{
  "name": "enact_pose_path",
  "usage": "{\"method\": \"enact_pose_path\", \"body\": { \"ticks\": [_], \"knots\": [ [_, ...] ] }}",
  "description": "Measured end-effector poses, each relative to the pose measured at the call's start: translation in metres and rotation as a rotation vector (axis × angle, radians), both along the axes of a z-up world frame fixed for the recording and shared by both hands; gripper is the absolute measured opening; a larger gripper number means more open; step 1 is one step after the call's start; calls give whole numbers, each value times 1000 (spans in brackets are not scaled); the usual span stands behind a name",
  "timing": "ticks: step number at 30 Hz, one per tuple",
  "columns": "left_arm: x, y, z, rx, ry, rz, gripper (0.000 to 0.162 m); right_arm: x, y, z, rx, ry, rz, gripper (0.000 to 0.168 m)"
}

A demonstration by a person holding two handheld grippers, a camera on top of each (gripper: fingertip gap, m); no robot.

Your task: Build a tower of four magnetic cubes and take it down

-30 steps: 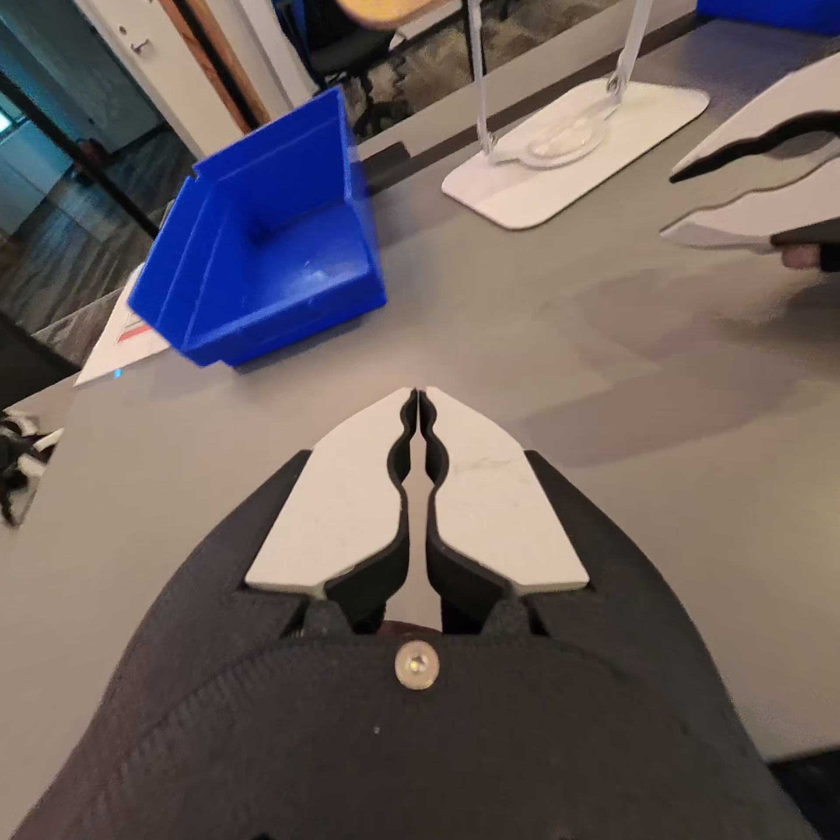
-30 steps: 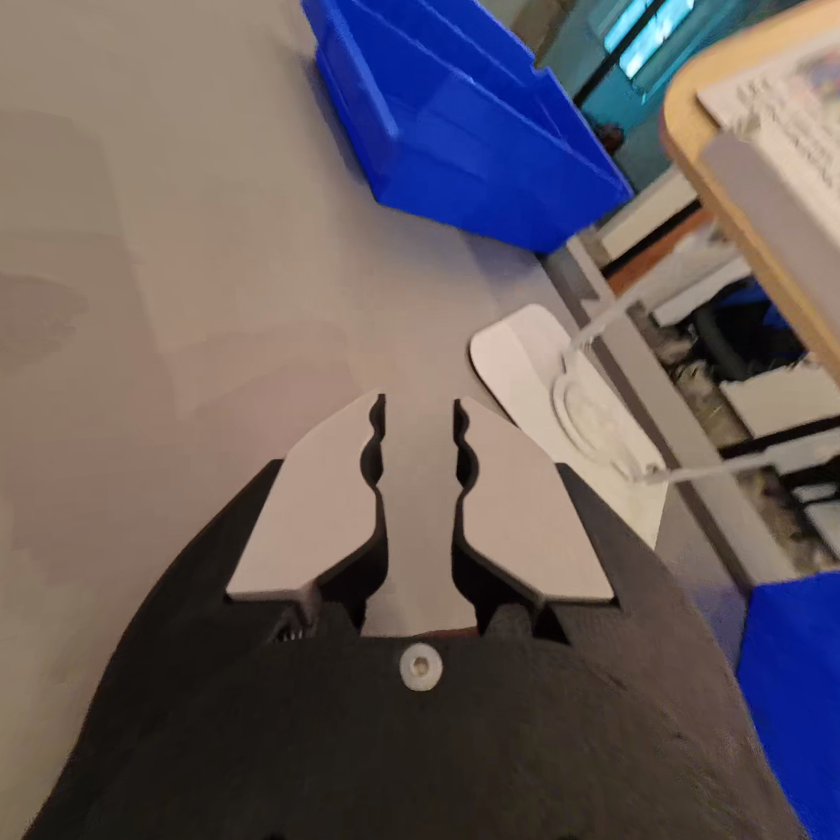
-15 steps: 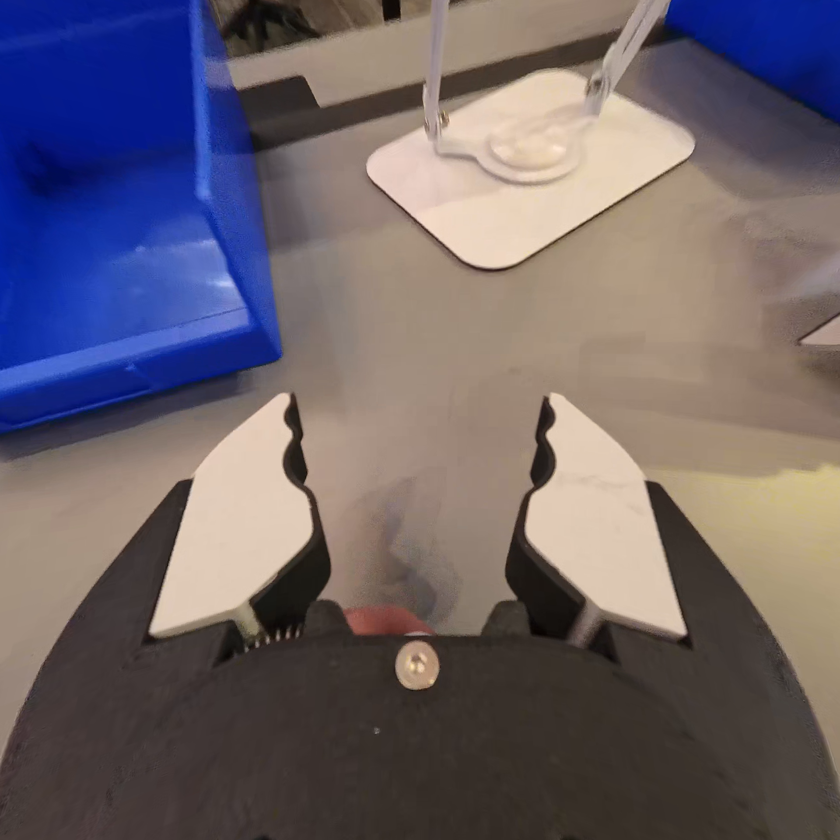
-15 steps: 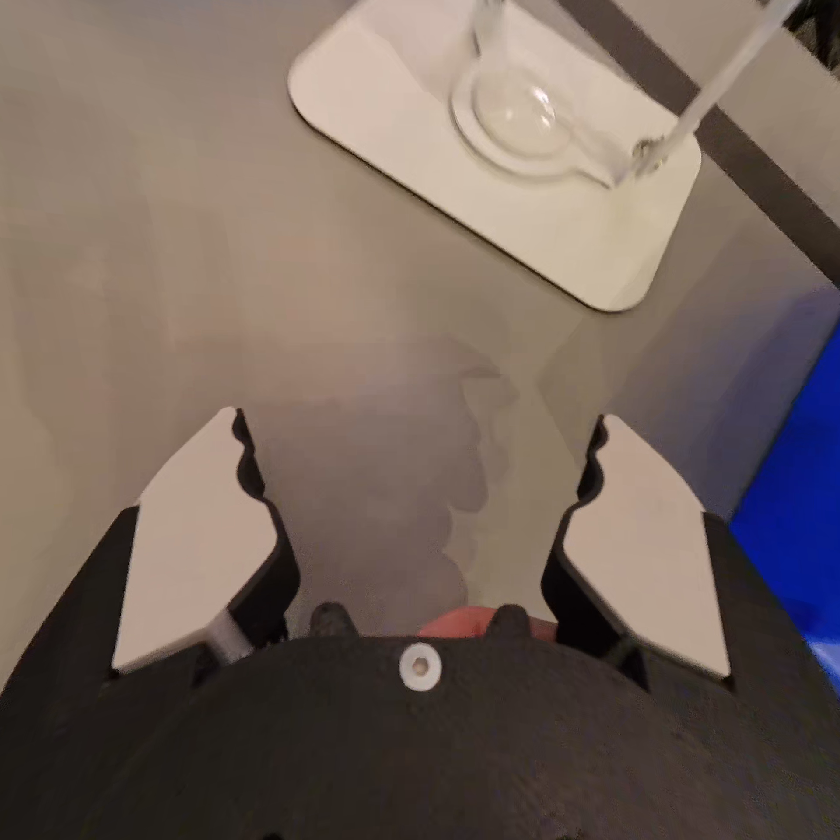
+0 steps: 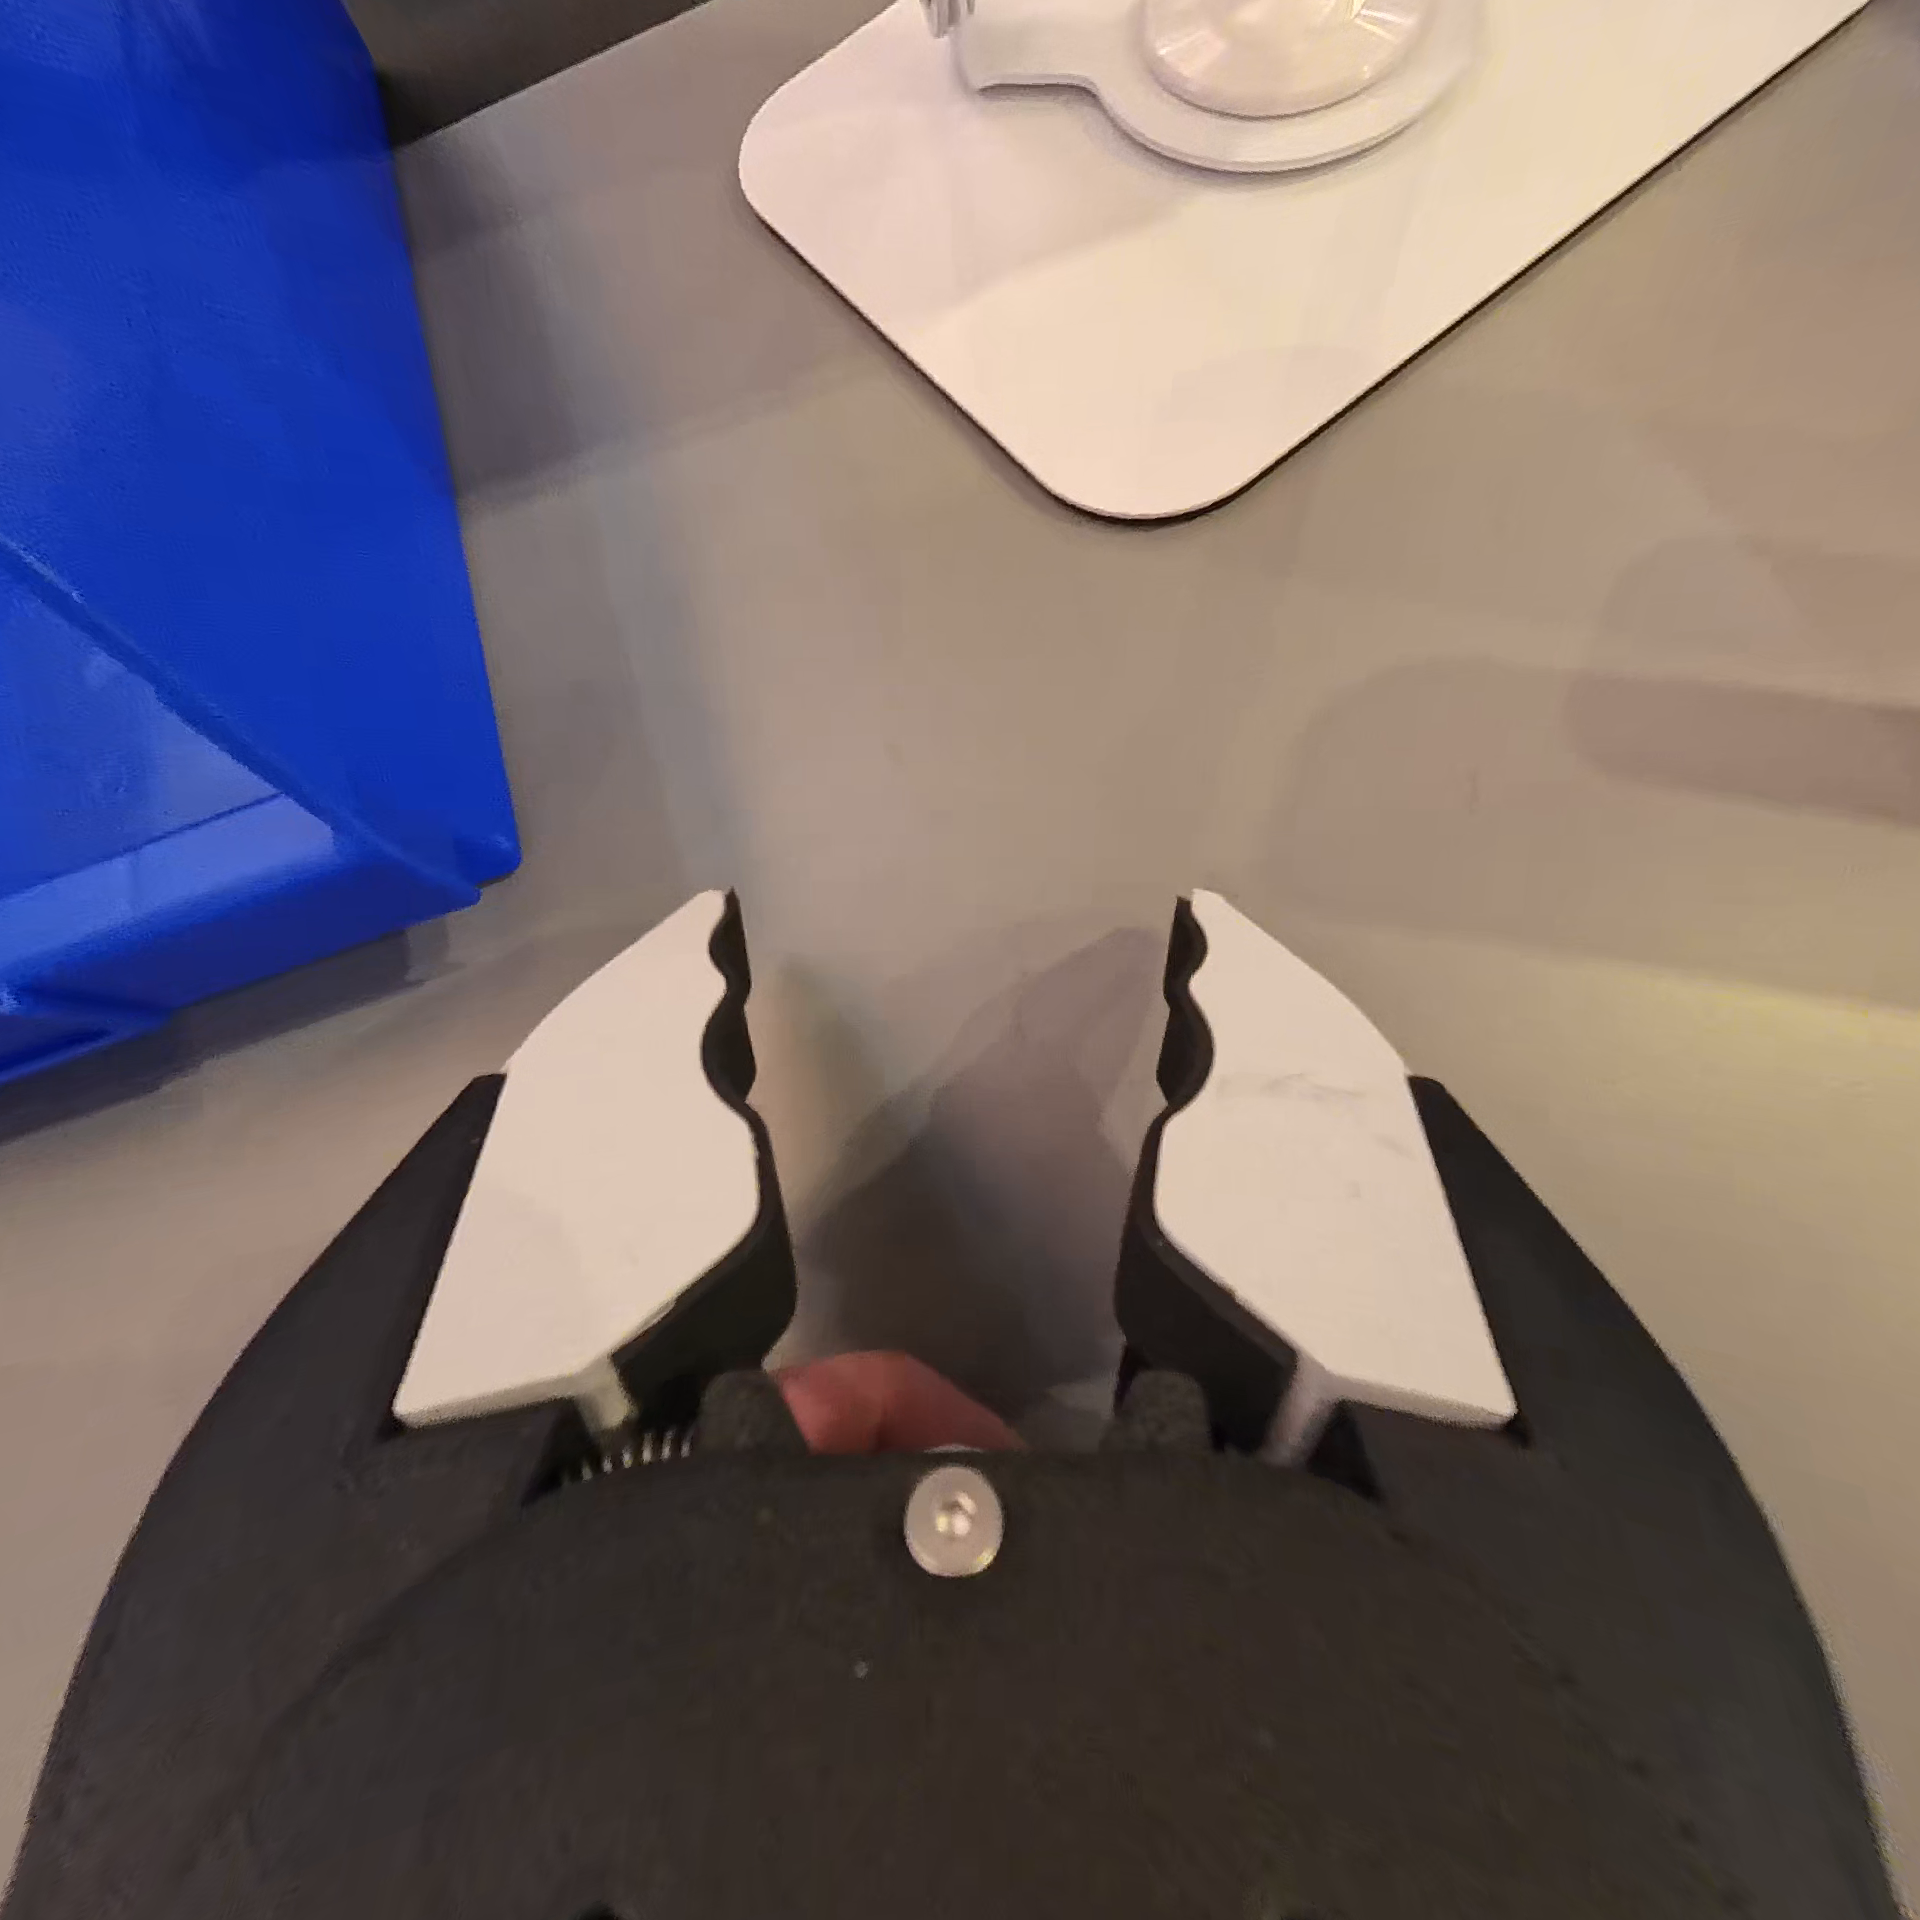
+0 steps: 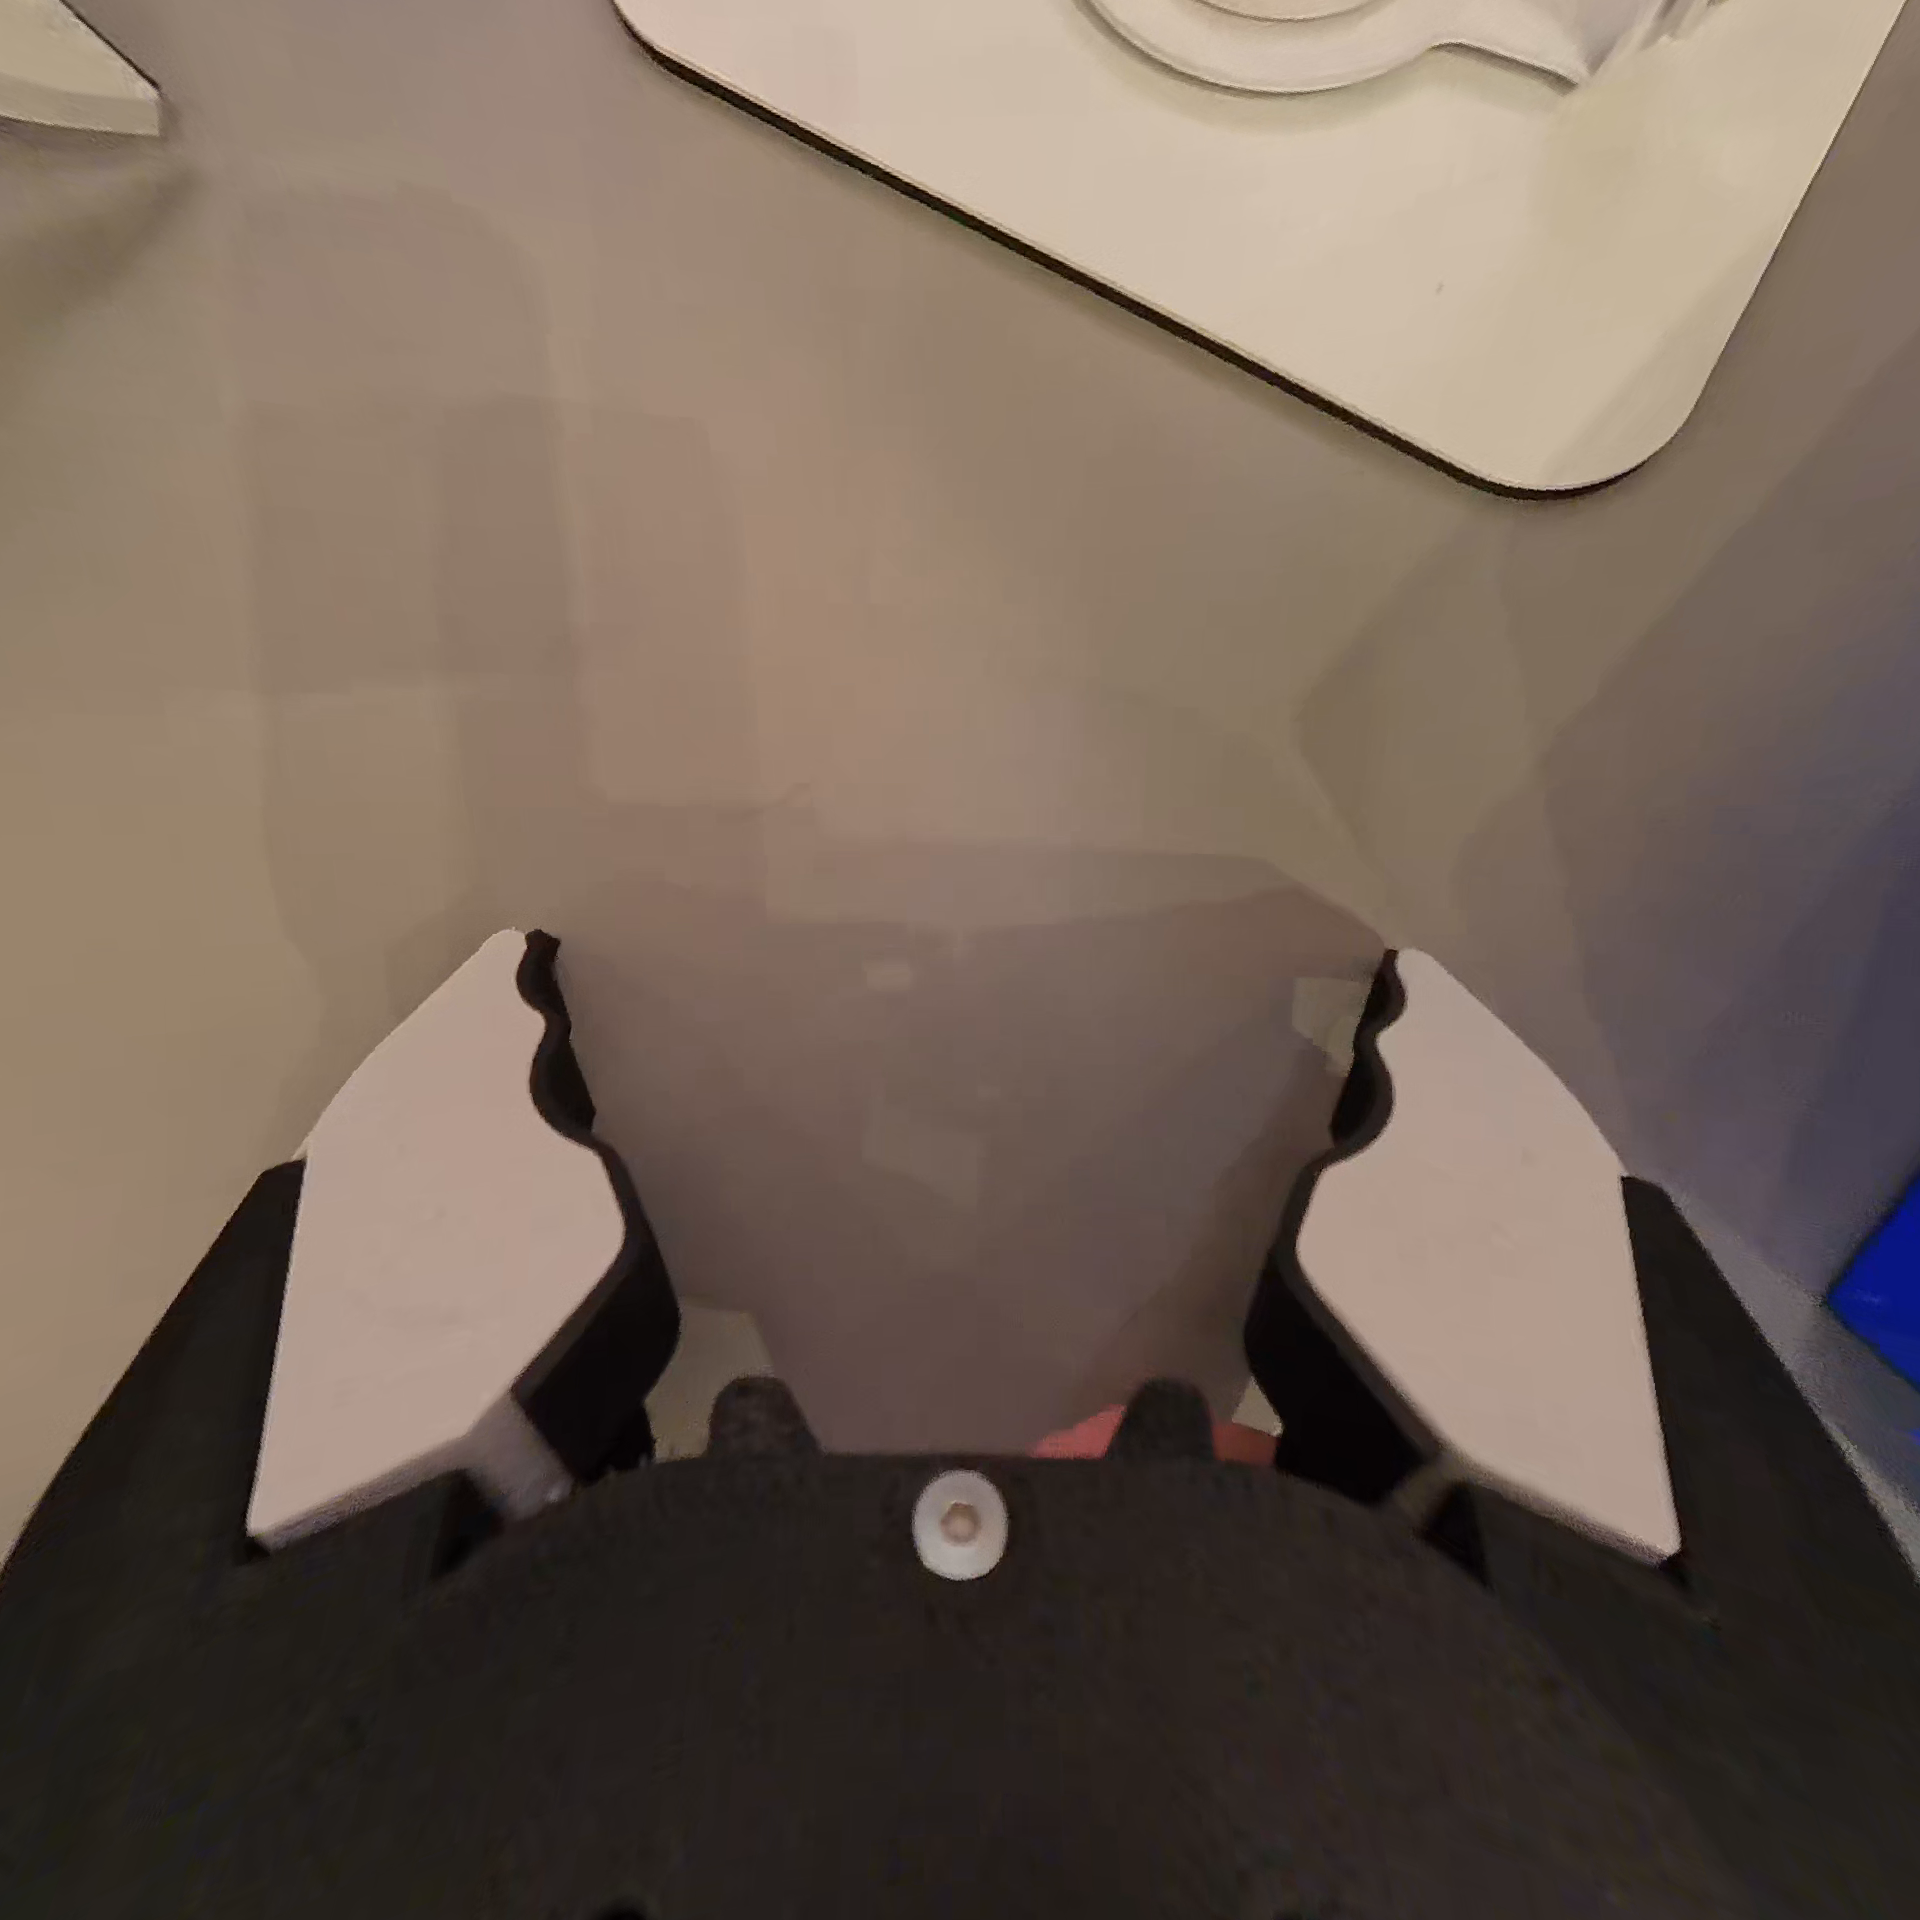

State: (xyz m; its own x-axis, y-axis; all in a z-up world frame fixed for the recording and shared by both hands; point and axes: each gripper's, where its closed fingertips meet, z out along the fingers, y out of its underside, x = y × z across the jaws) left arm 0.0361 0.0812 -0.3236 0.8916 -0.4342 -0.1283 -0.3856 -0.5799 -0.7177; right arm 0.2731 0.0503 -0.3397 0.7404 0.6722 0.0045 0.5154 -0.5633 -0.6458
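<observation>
No magnetic cubes show in either view. My left gripper (image 5: 961,914) is open and empty, pointing down at the bare grey table (image 5: 1039,727) just right of a blue bin (image 5: 208,520). My right gripper (image 6: 961,951) is wide open and empty, low over the grey table (image 6: 831,623), below a white base plate (image 6: 1351,229). A white fingertip of the left gripper (image 6: 73,94) shows at the top left of the right wrist view.
The white base plate (image 5: 1247,260) carries a clear plastic fitting (image 5: 1247,94) and lies ahead of both grippers. A second blue bin (image 6: 1881,1320) shows at the right edge of the right wrist view.
Both grippers went from shut or nearly shut to open and tipped down close to the table. The left gripper's jaws have narrowed a little since half a second ago. The base plate looms closer.
</observation>
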Motion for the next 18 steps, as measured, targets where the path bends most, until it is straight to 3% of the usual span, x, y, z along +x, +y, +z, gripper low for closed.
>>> {"method": "enact_pose_path", "body": {
  "ticks": [5, 18],
  "knots": [
    [2, -2, -2, -10, 21, -12, 75, 2, -3, 3, 24, 7, 1, 129],
    [15, -8, -4, -22, 47, -92, 50, 6, -3, 3, 23, 9, -34, 133]
  ]
}}
